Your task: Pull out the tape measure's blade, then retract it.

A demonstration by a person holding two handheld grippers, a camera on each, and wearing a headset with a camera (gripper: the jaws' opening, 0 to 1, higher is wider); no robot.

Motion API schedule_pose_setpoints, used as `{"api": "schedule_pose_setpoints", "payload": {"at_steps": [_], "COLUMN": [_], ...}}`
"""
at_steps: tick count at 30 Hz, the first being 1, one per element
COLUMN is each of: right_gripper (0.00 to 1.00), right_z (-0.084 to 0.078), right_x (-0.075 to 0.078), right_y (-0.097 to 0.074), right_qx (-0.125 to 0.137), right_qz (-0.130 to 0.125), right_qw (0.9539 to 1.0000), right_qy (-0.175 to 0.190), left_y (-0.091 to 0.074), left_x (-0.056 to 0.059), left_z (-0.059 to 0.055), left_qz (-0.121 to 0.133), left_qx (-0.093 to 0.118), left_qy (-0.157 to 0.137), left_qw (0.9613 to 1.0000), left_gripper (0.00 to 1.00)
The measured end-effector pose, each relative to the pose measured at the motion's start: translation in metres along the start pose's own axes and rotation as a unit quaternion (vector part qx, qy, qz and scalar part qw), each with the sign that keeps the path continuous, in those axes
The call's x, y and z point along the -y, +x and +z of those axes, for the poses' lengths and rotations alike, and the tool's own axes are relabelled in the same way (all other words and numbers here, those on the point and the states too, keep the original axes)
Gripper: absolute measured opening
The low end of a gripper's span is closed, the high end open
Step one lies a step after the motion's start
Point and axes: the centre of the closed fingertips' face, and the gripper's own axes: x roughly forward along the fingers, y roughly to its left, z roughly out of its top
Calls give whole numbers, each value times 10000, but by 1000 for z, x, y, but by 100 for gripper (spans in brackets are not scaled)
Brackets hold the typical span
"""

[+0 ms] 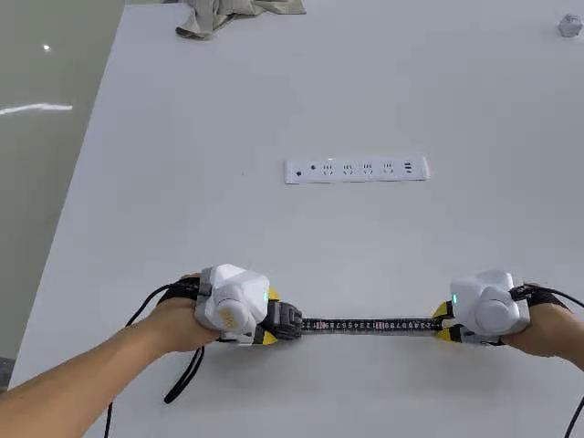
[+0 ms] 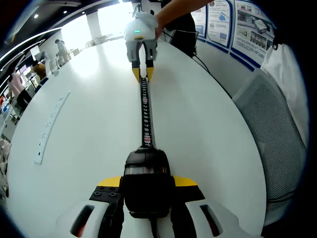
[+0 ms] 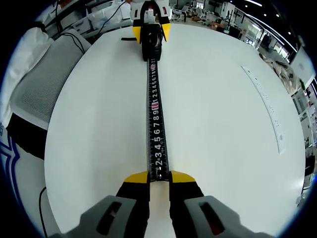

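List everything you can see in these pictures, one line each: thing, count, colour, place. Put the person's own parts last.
Table: one, white, under everything.
Power strip: one, white, flat at mid-table.
Cloth: one, beige-grey, crumpled at the far edge.
Lump: one, pale grey, far right; too small to identify.
Chair: one, grey mesh, beside the table.
Case: one, black, in the left gripper's jaws.
Blade: one, black with white numbers, stretched from case to right gripper.
Cable: black, trailing near the left wrist.
Left gripper: white, yellow tips, shut on the case.
Right gripper: white, yellow tips, shut on the blade's end.
Left hand, right hand: behind their grippers.
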Motion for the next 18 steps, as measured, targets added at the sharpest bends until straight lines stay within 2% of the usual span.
{"api": "schedule_pose_setpoints", "payload": {"at_steps": [18], "right_gripper": [16], "right_z": [-1], "right_x": [-1], "right_y": [-1], "right_qx": [-289], "right_qz": [-11], "right_qw": [9992], "right_qy": [-285], "left_y": [2], "left_x": [0], "left_z": [1], "left_qz": [28], "left_qx": [-26], "left_qy": [102], "left_qw": [9999], "left_gripper": [35]}}
